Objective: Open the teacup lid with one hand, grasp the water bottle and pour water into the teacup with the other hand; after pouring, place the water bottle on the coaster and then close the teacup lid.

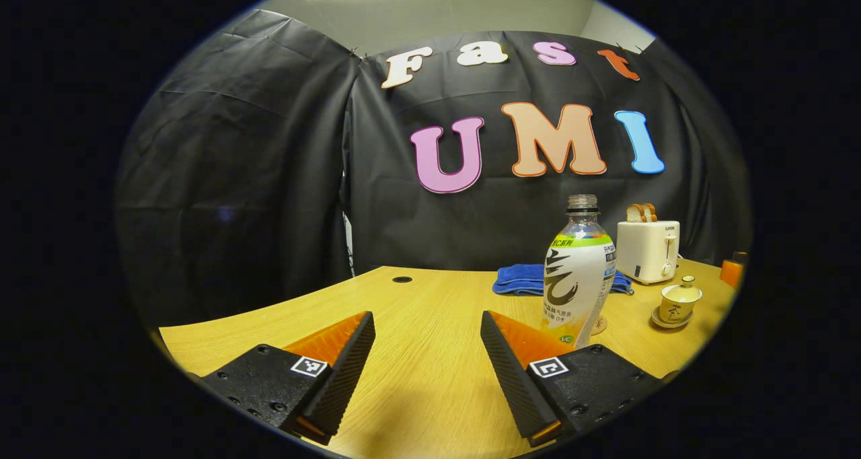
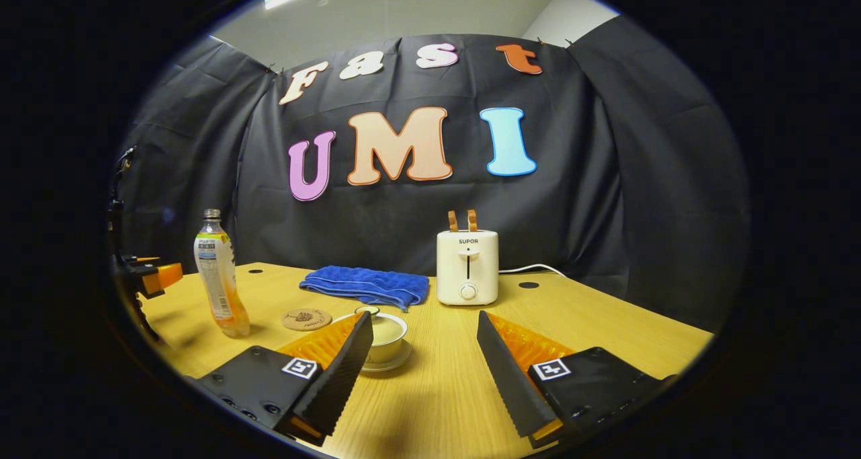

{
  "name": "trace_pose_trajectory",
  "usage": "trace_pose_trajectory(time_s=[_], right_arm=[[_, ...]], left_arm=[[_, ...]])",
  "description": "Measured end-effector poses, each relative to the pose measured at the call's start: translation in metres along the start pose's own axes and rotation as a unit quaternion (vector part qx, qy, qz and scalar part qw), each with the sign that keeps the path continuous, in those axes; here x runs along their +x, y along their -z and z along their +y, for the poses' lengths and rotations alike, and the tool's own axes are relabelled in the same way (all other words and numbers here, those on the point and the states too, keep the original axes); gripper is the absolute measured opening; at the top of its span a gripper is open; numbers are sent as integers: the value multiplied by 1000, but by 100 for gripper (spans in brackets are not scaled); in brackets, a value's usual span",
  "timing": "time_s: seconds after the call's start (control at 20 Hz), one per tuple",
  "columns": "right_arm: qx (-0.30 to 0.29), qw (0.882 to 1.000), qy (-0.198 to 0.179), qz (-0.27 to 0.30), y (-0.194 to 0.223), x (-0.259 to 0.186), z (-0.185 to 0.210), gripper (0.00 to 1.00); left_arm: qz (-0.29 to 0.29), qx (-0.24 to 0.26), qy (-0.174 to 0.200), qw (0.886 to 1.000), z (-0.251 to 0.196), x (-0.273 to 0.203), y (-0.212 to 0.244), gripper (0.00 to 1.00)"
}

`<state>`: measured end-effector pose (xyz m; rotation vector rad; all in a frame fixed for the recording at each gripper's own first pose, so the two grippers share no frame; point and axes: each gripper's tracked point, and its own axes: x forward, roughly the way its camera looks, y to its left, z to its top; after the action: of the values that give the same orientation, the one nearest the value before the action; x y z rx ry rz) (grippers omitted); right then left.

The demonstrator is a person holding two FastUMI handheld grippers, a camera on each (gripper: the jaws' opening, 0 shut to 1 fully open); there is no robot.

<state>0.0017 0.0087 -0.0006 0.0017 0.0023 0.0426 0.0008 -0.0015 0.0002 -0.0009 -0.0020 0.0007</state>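
Observation:
A capless water bottle point(image 1: 578, 280) with a white and green label stands upright on the wooden table point(image 1: 417, 324), just right of and beyond my open left gripper point(image 1: 427, 341). Behind its base peeks a round coaster point(image 1: 599, 324). The lidded cream teacup point(image 1: 679, 302) sits on its saucer farther right. In the right gripper view, the teacup point(image 2: 388, 334) sits partly behind the left finger of my open right gripper point(image 2: 424, 348), lid on. The coaster point(image 2: 306, 319) lies left of it, the bottle point(image 2: 218, 277) farther left, and the left gripper point(image 2: 151, 277) at the far left edge.
A folded blue towel point(image 2: 366, 285) lies at the back of the table point(image 2: 605, 324). A white toaster point(image 2: 467, 265) with two bread slices stands beside it, its cord trailing right. In the left gripper view the toaster point(image 1: 647, 249) and towel point(image 1: 521, 278) stand behind the bottle.

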Motion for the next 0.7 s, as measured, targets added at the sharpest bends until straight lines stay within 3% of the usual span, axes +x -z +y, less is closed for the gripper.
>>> trace_pose_trajectory(time_s=[0.25, 0.7], right_arm=[[1, 1000, -16, 1, 2, 9, 10, 99], [4, 996, -91, 6, 5, 47, 53, 99]], left_arm=[[0, 0, 0, 1000, 0, 0, 0, 93], [0, -1, 3, 1000, -2, 0, 0, 93]])
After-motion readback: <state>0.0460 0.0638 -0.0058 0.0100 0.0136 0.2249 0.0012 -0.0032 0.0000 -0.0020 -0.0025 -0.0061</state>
